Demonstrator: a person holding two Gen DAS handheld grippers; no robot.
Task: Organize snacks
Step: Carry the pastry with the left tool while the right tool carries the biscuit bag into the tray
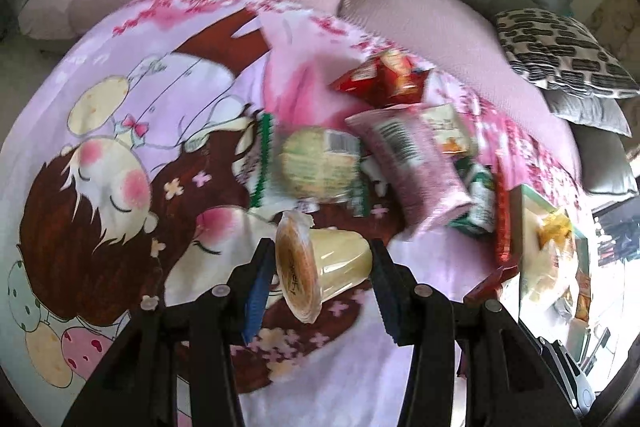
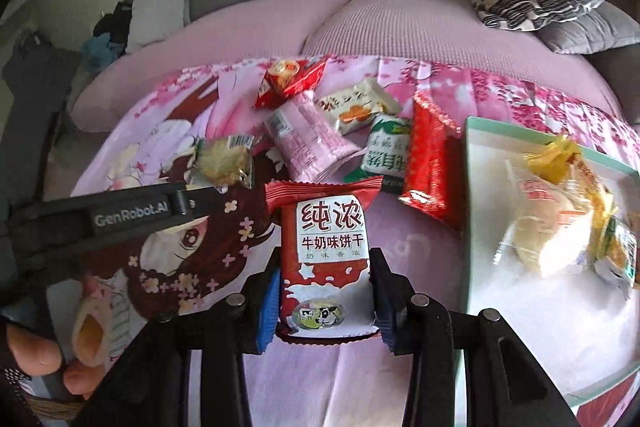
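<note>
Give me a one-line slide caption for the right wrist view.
Right claw grips a red milk-biscuit packet above the pink cartoon blanket, beside the white box already holding snacks.

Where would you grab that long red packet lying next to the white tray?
Best across its narrow width near the middle, coming from above. The long red packet lies flat on the cartoon blanket with its long axis running away from the camera, so its two long edges are the graspable pair. The white tray crowds its right side and a green-and-white packet its left, leaving little room.

Snack pile (image 1: pixel 384 147) motion-blurred — labels unreadable; box (image 2: pixel 472 187) cut off at right.
</note>
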